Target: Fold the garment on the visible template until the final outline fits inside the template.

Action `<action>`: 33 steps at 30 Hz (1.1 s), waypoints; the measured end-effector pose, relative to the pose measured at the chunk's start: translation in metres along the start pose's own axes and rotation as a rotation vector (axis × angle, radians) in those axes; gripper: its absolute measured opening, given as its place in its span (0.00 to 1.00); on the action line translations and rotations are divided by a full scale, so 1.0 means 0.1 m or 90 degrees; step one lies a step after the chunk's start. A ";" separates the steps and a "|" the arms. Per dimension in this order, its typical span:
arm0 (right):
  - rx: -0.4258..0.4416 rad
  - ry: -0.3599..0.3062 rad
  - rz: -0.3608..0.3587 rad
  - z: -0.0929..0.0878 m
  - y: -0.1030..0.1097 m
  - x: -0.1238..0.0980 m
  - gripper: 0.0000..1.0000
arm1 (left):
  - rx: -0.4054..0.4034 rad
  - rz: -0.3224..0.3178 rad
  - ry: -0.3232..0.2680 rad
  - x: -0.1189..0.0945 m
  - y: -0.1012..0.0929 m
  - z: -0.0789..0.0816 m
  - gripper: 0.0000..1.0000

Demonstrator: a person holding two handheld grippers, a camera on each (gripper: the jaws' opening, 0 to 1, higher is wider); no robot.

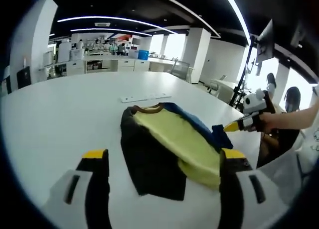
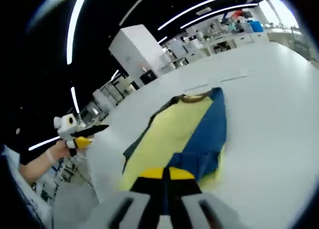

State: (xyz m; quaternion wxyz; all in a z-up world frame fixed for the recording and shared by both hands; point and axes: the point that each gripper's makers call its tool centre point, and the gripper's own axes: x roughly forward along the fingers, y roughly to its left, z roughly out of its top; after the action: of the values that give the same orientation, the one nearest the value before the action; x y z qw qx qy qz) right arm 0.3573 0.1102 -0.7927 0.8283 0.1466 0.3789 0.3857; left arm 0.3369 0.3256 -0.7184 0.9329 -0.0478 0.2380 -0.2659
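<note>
A garment (image 1: pixel 167 149) in yellow, black and blue is laid flat on a big white table (image 1: pixel 60 114). Its brown collar is turned away from both cameras. In the left gripper view, the left gripper (image 1: pixel 162 162) is held wide apart, with nothing between its jaws. In the right gripper view, the right gripper (image 2: pixel 166 173) is pinched tight on the blue part of the garment (image 2: pixel 184 134). White strips (image 1: pixel 146 97) are seen on the table past the collar.

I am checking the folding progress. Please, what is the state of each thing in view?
Shirt: lies on the table, partly folded, black side turned in, not flat.
Left gripper: open, over the shirt's near edge.
Right gripper: shut on the shirt's blue part.
White strips: flat, beyond the collar.
</note>
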 end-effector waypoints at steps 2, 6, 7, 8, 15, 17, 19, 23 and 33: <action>-0.006 0.018 -0.004 -0.08 0.02 0.07 0.00 | -0.003 0.001 -0.003 0.00 0.00 0.00 0.89; -0.018 0.041 -0.021 -0.18 -0.03 0.16 0.00 | -0.009 0.004 -0.006 -0.03 0.00 -0.01 0.89; -0.021 0.048 -0.023 -0.20 -0.05 0.17 0.00 | -0.011 0.006 -0.007 -0.03 0.00 -0.02 0.89; -0.022 0.049 -0.024 -0.21 -0.05 0.18 0.00 | -0.012 0.007 -0.008 -0.03 0.02 -0.02 0.89; -0.085 0.047 -0.005 -0.15 -0.06 0.10 0.01 | -0.020 0.008 -0.007 -0.03 0.02 -0.06 0.89; -0.096 0.029 0.024 -0.09 0.03 0.05 0.07 | -0.020 0.007 -0.004 -0.02 0.00 -0.06 0.89; -0.110 0.010 0.027 -0.01 0.02 0.02 0.18 | -0.020 0.005 -0.004 -0.01 -0.01 -0.07 0.89; -0.160 -0.034 0.014 0.16 0.02 -0.10 0.44 | -0.021 -0.002 -0.003 0.02 -0.03 -0.08 0.89; -0.193 -0.053 -0.028 0.28 -0.19 -0.20 0.91 | -0.023 -0.007 -0.005 0.06 -0.08 -0.06 0.89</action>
State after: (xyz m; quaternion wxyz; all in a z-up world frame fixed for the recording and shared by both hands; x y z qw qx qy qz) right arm 0.3799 0.0839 -0.7738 0.8641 0.0278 0.2847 0.4140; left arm 0.3343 0.3158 -0.7246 0.9315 -0.0668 0.2385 -0.2665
